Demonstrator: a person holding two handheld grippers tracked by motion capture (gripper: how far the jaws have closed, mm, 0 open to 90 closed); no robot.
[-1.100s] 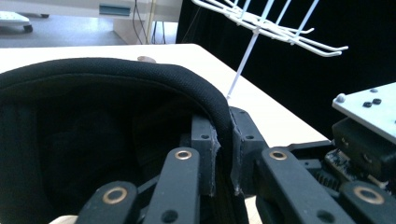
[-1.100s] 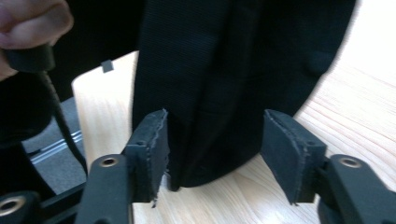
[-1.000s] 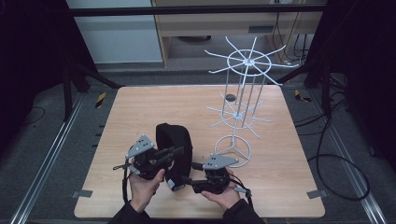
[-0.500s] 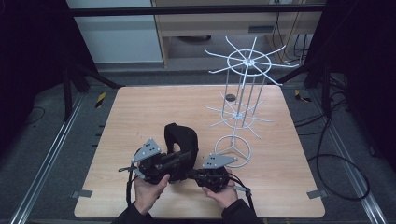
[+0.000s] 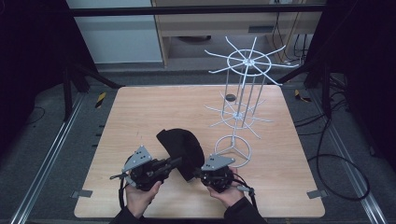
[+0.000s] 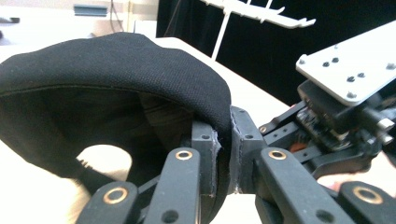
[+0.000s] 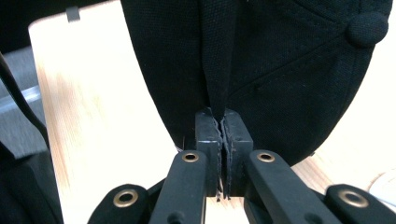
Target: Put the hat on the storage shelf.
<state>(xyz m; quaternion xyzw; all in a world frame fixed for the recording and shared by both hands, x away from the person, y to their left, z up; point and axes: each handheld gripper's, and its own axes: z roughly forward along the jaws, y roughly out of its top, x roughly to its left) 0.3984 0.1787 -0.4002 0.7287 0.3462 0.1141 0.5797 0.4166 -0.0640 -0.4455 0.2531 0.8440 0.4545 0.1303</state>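
- Two hands low at table's near edge, grippers pointing inward at each other
- Left gripper [image 5: 175,162] clamped on cap [image 5: 183,148] rim
- Right gripper [image 5: 198,173] just closed, pinching cap fabric
- Cap held between both, above table [image 5: 140,112]

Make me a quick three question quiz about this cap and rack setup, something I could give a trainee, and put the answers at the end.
1. True or false: both grippers are clamped on the black cap.
2. What does the white wire rack carry on its arms? A) several caps B) nothing C) a towel
3. Which gripper has just been closing its jaws on the cap's fabric?

Key
1. True. The left gripper pinches the cap's edge, and the right gripper pinches a fold of its fabric.
2. B. The arms are bare; the cap is at the table's near edge.
3. The right gripper.
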